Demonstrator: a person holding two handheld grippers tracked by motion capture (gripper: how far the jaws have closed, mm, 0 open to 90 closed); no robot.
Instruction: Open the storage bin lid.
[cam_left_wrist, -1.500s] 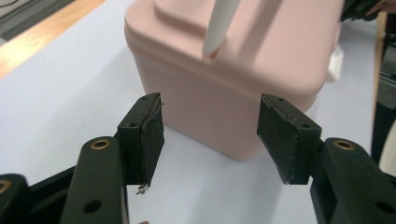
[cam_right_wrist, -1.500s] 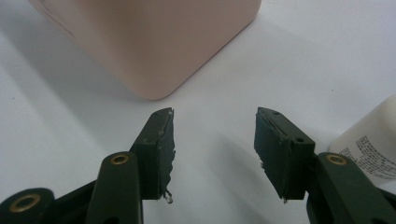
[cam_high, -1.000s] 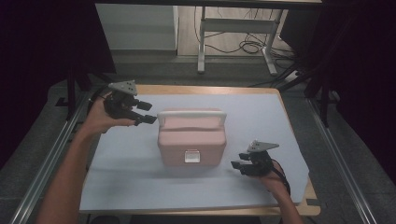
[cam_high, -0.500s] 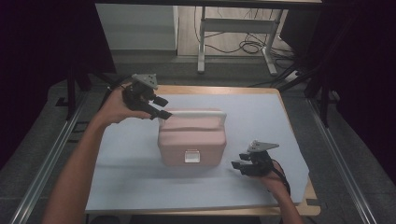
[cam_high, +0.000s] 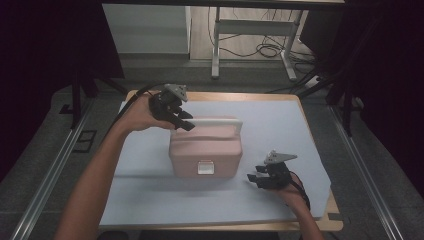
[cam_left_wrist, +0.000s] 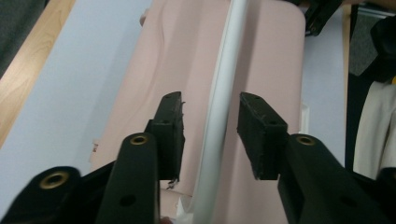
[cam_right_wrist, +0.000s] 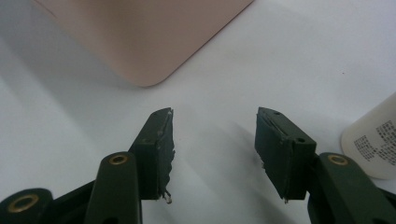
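Pink lidded case (cam_high: 206, 150) closed, contents unseen; left gripper (cam_left_wrist: 210, 128) jaws, just closing, straddle its white handle (cam_left_wrist: 223, 93) untouched; right gripper (cam_right_wrist: 212, 149) spread, empty

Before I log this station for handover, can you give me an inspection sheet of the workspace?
Surface: pale blue mat on a wooden table.
Job's things: pink case, white handle raised.
Clutter: pale container near the right jaws.
Grippers: left hand-held gripper straddles the handle, jaws just closing, pads not touching; right hand-held gripper open, on the mat.
Cables: black cable from the left one; more on the floor.
Surroundings: metal desk frame behind.
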